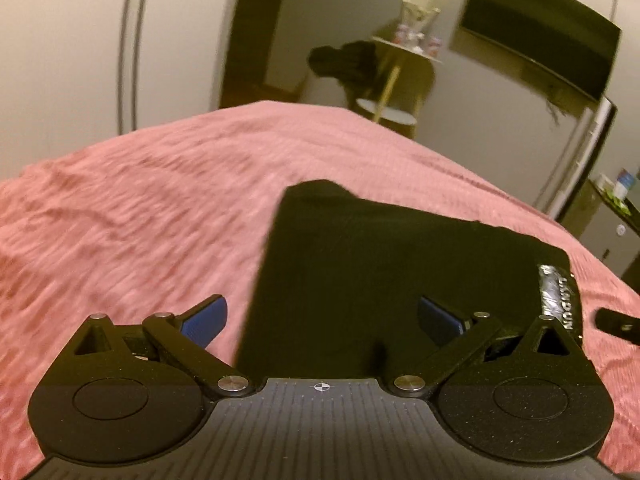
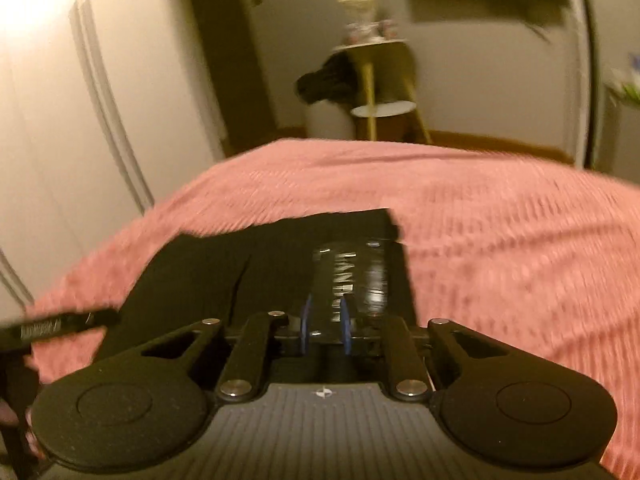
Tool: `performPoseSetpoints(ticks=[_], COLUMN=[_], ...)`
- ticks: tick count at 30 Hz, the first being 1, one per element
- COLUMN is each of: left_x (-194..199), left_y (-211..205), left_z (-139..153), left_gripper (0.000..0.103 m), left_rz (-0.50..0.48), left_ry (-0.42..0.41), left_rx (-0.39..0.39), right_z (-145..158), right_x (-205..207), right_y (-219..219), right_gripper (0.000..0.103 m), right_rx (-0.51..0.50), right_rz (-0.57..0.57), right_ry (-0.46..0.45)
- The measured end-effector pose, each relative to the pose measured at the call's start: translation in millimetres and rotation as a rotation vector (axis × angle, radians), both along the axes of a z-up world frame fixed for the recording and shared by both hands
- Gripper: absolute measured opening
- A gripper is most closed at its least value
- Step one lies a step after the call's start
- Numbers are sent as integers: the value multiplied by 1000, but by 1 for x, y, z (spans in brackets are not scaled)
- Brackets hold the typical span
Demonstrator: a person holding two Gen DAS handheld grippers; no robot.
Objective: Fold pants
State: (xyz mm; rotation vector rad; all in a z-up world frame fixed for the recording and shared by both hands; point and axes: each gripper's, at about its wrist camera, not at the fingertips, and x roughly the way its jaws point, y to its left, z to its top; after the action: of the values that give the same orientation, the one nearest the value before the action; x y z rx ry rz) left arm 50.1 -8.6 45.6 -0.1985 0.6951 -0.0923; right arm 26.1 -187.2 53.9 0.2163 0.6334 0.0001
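Observation:
Black pants [image 1: 360, 260] lie folded into a rectangle on the pink bedspread [image 1: 140, 208]. A shiny label [image 1: 554, 292] marks their right end. My left gripper [image 1: 322, 316] hovers open over the near part of the pants, with the left pad beyond their edge. In the right wrist view the pants [image 2: 224, 272] run under my right gripper [image 2: 326, 312]. Its blue pads stand close together at the label [image 2: 360, 272], with dark cloth pinched between them. A finger of the left gripper [image 2: 64, 324] shows at the left edge.
Past the far edge of the bed stand a side table with yellow legs [image 1: 404, 64] and a dark bundle on a white bin [image 1: 348, 60]. A TV [image 1: 540, 40] hangs on the wall. Wardrobe doors [image 2: 60, 120] stand on the left.

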Motion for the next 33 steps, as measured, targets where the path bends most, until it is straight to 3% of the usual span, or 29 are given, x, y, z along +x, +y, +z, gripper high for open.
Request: performPoseSetpoints(ticks=[5,7,8,10,12,13,16,18,22,25,28,30,32,33], left_x=[2,3,2,4,3,2,9,30,84,104,117,114,107,103], left_y=[-32,-43,-45,-40,-30,-25,-17,-19,-27,-34,-43,-46,-43,-38], left_z=[-22,-35,-35,-29,-18,-12,8,15,10,-3,-30,-33,-27,-24], left_gripper=[103,103,103,103,103,103,103,103,103,103,103,103,103,103], left_rz=[-126,-177,-179,-172,-137,-121,-90,-94,-98,-100,-140,-152,-171,-189], left_ry=[42,71,68,62,34,10,-68,-84,-16,19,104,85,83,92], left_rx=[155,261,274,235,174,148,103,120,160,156,224,249,247,228], right_z=[-41,-50,-51,-49,-36,-28,-5,3,7,2,-24,-41,-35,-29], right_x=[13,14,17,19,18,15,16,31,82,106,126,126,109,92], right_y=[0,-14,-18,-20,-23,-26,-29,-26,-15,-10,-13,-26,-37,-44], right_gripper=[11,3,0,2,10,16,17,17,17,15,14,14,17,24], right_rx=[-39,36,43,50,81,117,146,118,39,10,-35,22,84,117], right_rz=[-50,-79,-97,-95,-73,-65,-62,-59,-50,-36,-50,-52,-53,-59], right_ry=[199,229,245,258,237,214,120,88,91,96,221,251,196,153])
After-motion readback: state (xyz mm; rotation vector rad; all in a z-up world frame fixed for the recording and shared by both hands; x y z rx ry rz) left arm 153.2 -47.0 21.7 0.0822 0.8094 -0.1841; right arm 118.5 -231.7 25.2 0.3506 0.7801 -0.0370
